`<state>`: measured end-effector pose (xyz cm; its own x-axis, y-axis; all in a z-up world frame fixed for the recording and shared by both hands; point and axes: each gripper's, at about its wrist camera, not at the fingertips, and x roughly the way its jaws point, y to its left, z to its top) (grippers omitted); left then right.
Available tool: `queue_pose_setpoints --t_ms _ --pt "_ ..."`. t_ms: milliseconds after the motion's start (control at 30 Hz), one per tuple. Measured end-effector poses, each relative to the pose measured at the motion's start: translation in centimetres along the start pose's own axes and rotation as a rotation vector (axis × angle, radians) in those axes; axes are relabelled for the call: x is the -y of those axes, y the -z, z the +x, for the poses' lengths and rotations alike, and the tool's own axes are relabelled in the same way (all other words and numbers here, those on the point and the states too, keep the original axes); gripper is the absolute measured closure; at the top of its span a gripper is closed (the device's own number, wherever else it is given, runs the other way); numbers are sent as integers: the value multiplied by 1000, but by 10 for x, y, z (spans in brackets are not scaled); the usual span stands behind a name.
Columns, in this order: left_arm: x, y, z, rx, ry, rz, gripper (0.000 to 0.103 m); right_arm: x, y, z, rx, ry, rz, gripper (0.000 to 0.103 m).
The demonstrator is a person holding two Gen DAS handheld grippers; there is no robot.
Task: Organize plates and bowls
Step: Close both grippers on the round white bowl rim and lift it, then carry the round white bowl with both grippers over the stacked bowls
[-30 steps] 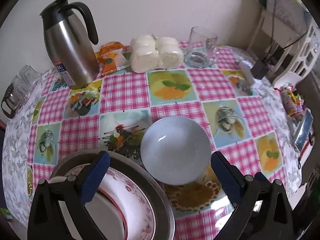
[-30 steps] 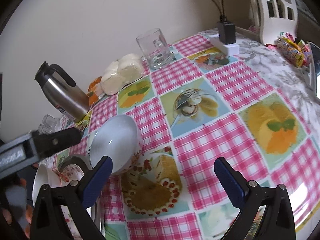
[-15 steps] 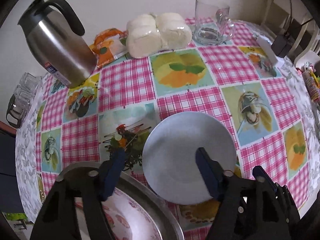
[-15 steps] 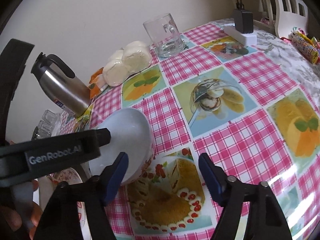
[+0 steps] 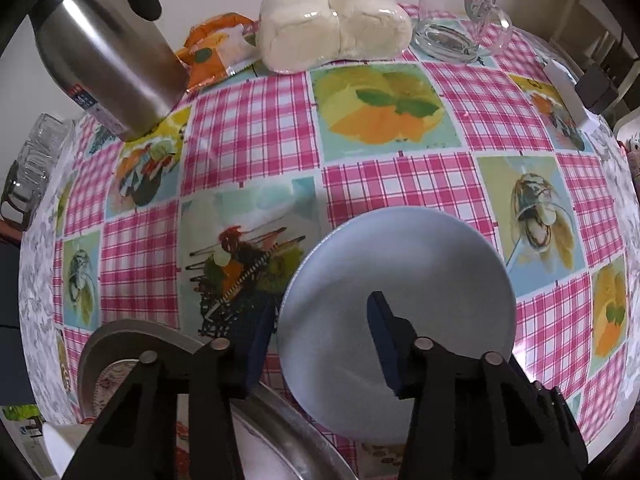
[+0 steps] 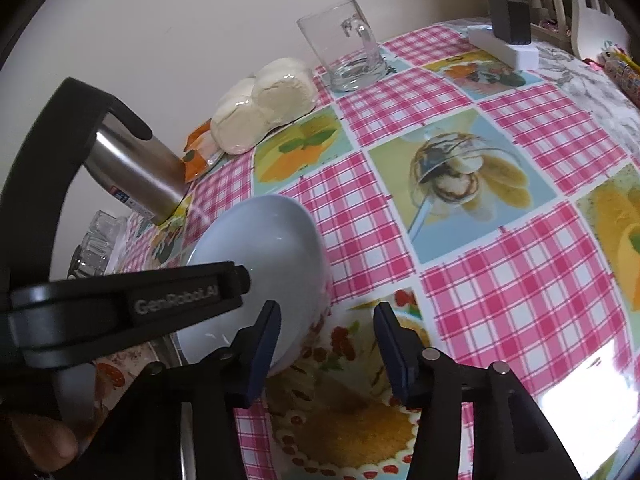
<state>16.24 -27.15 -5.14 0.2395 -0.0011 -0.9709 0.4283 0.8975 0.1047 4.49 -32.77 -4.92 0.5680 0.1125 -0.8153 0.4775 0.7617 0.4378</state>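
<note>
A: What can go wrong here, starting with what is nearest?

B: The left tool (image 5: 320, 334) has one finger outside the rim of the white bowl (image 5: 400, 300) and the other finger inside it. Its jaws are closing, but I judge that the pads do not press the wall yet. The bowl looks smooth, so if the pinch catches only the edge, it may slip or tip when it is lifted.

A: And the right tool?

B: The right tool (image 6: 326, 334) is also closing. Its left finger is at the near side of the same bowl, and the right finger is over the bench (image 6: 500, 280) with nothing between the two but the bowl's edge and the cloth. If both tools pull the bowl in different directions, it can twist out. I cannot tell if that finger touches the bowl.

A: Where does the bowl stand?

B: On the checked cloth, just beside a metal tray (image 5: 120, 336) that carries a patterned plate (image 5: 116, 376). A knock against the tray rim is possible.

A: How are the hands posed?

B: The left tool points steeply down onto the bowl; the right one leans down more gently, from the side. Farther back stand a steel jug (image 5: 108, 60), wrapped buns (image 5: 332, 36) and a glass mug (image 5: 456, 16); they are well apart from the bowl.
</note>
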Motion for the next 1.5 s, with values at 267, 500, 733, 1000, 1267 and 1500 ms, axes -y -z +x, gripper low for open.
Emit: queue_pose_setpoints --t_ms 267,500,733,1000,1267,1500 --pt "0 3 -1 1 6 0 69 0 1 1 1 -51 35 75" --pt "13 11 1 -21 72 18 77 28 -3 -9 8 -58 98 82" --pt "31 19 -5 2 103 39 79 50 -8 -18 13 -48 124 83" --pt "33 41 -11 44 148 -11 81 48 -1 -26 2 -1 118 85" --pt "22 68 -35 86 244 -43 82 55 9 -40 -8 -27 150 85" --pt "10 82 -81 186 307 -40 82 46 14 -77 42 -42 125 85"
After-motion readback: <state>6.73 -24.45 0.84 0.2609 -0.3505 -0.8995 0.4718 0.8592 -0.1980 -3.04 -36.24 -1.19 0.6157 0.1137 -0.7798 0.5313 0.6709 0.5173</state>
